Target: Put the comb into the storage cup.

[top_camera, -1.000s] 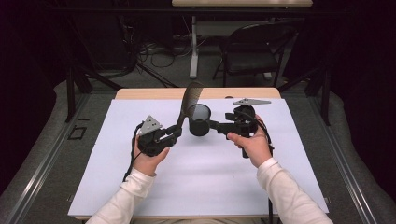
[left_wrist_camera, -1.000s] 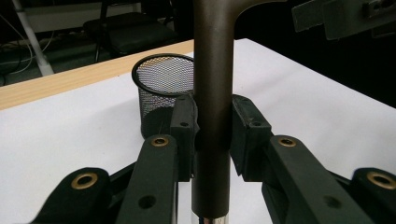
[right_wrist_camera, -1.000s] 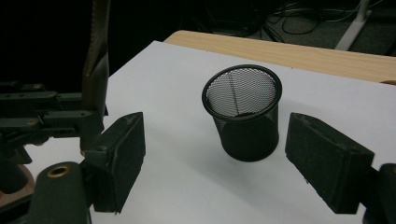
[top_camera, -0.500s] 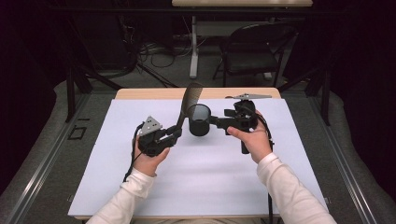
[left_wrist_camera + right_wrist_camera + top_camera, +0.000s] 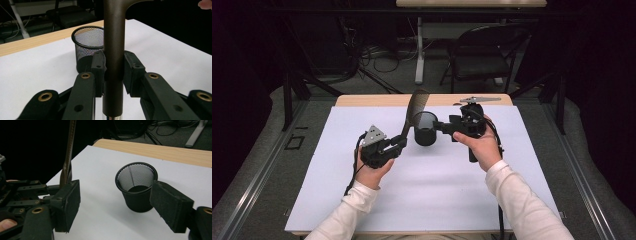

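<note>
1. Left gripper [image 5: 399, 144] sits left of center in the high view, jaws clamped on the handle of a dark brown comb [image 5: 413, 109]; comb rises up and right from the jaws, toothed end near the frame's upper middle.
2. Left gripper view: comb handle [image 5: 113, 50] runs vertically through the center, both black pads pressed against its sides.
3. Black mesh pen cup [image 5: 425, 129] stands upright on the white sheet [image 5: 362, 200], center of the high view, just right of the comb; empty inside as seen in the right gripper view.
4. Right gripper [image 5: 438, 126] comes in from the right of center; jaws apart, have just been closing a bit, nothing pinched.
5. Right gripper view: mesh pen cup [image 5: 136, 186] in the middle-right of frame, right pad just beside its wall, left pad well apart; contact can't be told.
6. Same view: comb [image 5: 68, 157] edge-on at upper left, left gripper [image 5: 58, 188] at lower left.
7. Wooden table edge [image 5: 362, 100] shows beyond the sheet, upper middle.
</note>
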`<control>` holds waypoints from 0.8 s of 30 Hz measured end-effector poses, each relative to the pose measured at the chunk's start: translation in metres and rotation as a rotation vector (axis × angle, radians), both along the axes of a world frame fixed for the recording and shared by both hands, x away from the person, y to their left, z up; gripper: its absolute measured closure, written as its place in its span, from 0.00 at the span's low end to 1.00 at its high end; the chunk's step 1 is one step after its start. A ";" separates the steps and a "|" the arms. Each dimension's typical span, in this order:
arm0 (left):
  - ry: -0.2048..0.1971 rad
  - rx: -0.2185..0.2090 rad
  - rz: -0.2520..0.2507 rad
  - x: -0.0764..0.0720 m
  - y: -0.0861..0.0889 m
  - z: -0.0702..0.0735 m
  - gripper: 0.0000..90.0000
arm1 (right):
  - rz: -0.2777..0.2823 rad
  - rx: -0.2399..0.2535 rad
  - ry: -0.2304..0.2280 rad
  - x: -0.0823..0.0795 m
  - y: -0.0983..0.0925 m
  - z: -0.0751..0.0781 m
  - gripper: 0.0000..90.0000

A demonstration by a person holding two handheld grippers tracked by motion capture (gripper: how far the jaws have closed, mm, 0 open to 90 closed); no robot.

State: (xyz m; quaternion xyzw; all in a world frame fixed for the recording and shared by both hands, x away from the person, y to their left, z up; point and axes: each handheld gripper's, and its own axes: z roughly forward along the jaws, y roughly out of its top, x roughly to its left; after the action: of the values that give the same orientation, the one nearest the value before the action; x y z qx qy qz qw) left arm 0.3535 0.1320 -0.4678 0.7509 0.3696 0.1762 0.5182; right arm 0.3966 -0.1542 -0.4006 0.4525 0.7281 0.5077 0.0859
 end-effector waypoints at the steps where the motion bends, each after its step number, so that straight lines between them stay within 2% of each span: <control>1: 0.001 0.001 0.002 0.000 0.000 0.000 0.81 | 0.007 0.003 0.005 0.000 0.000 0.000 0.30; 9: -0.004 -0.004 0.004 0.000 0.000 -0.002 0.81 | 0.011 -0.001 -0.008 0.001 0.003 0.006 0.32; 24: -0.009 0.010 0.007 -0.001 -0.003 -0.007 0.81 | 0.034 0.050 -0.008 0.005 0.004 0.012 0.37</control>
State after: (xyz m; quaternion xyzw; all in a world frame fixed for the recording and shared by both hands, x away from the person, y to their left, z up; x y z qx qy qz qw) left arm 0.3522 0.1292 -0.4746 0.7514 0.3690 0.1831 0.5155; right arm 0.4018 -0.1500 -0.3882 0.4402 0.7223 0.5289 0.0687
